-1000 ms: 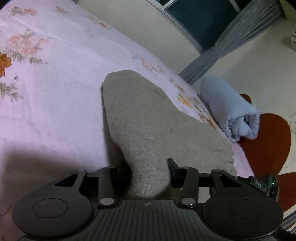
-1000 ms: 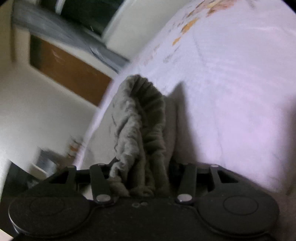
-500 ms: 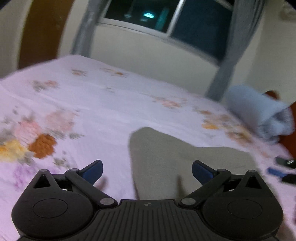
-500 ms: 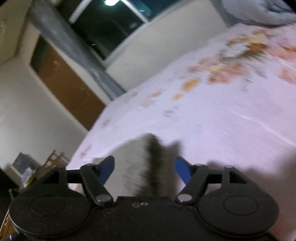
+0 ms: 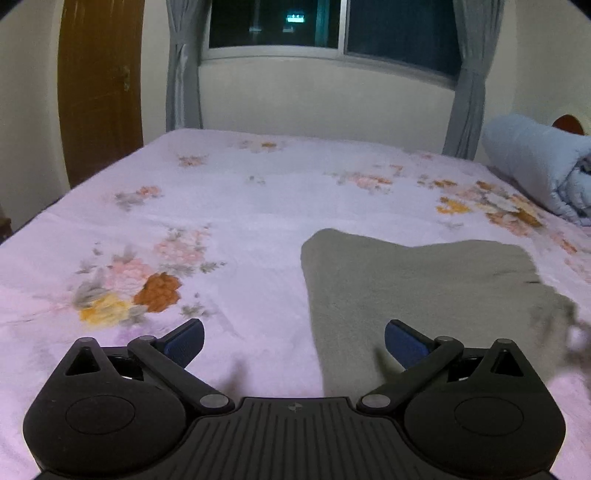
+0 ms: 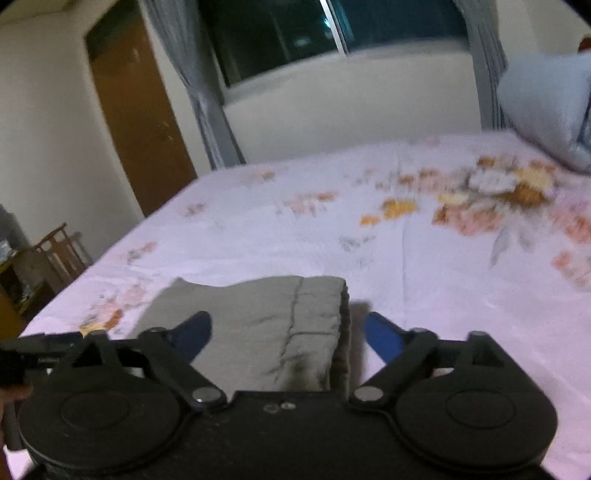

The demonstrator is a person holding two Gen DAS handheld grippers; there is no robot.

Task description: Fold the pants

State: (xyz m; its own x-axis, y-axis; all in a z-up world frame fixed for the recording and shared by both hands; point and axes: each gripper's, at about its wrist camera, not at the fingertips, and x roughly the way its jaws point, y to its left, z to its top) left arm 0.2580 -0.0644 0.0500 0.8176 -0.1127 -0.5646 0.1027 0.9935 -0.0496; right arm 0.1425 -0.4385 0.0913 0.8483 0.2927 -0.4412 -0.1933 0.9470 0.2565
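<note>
Bare bedsheet (image 5: 229, 199) all around; rolled duvet (image 5: 539, 162) blocks the far right.

Pants (image 5: 417, 291) lying flat on the bed (image 5: 240, 206) at its near right, rolled duvet (image 5: 535, 162) sitting at the far right, window (image 5: 332, 26) standing behind the bed, door (image 5: 99, 88) standing far left.

It was a bedroom in a home. A bed (image 5: 236, 206) with a pink floral sheet filled most of the view. Beyond the bed's far edge stood a dark window (image 5: 332, 26) flanked by grey curtains (image 5: 183, 74). Left of the bed was a brown wooden door (image 5: 99, 85); at its right end lay a rolled blue quilt (image 5: 535, 162).
</note>
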